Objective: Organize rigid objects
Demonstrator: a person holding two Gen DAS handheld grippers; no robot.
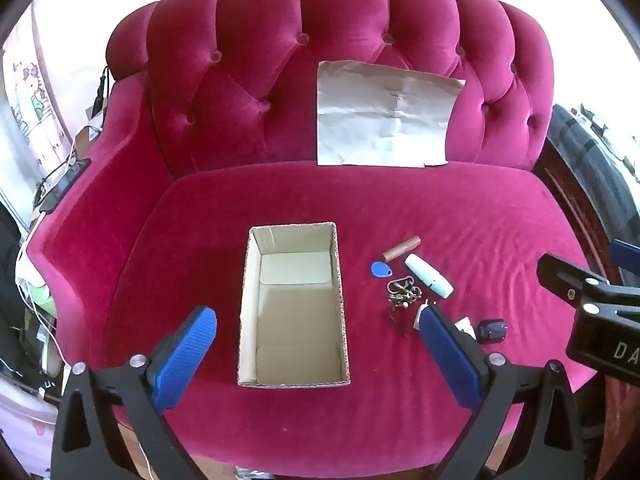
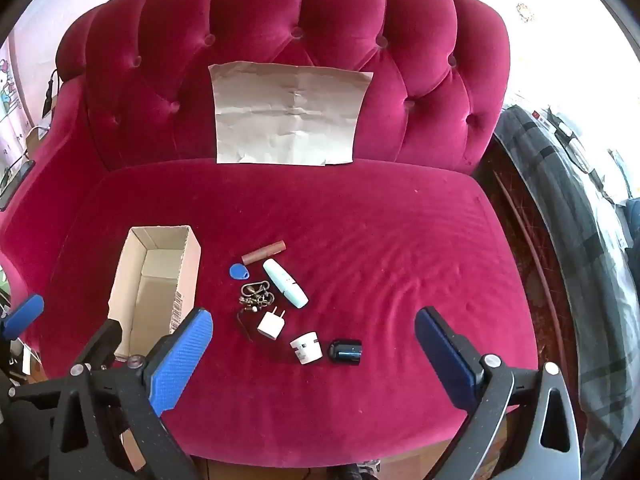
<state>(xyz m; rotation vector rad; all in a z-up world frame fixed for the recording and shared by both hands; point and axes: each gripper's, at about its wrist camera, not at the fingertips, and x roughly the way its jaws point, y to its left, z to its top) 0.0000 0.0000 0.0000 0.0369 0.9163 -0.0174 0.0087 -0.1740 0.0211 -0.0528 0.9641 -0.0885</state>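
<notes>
Clutter lies on the sofa seat right of the box, nearer your right gripper; both grippers gape wide, holding nothing.

my left gripper hangs tilted downward, jaws spread wide with nothing between them. my right gripper sits beside it, equally wide and empty.

- A home, likely a bedroom: tufted pink velvet armchair as the work surface
- Cartoon-cat poster on the wall (left side)
- Plaid bedding alongside
</notes>
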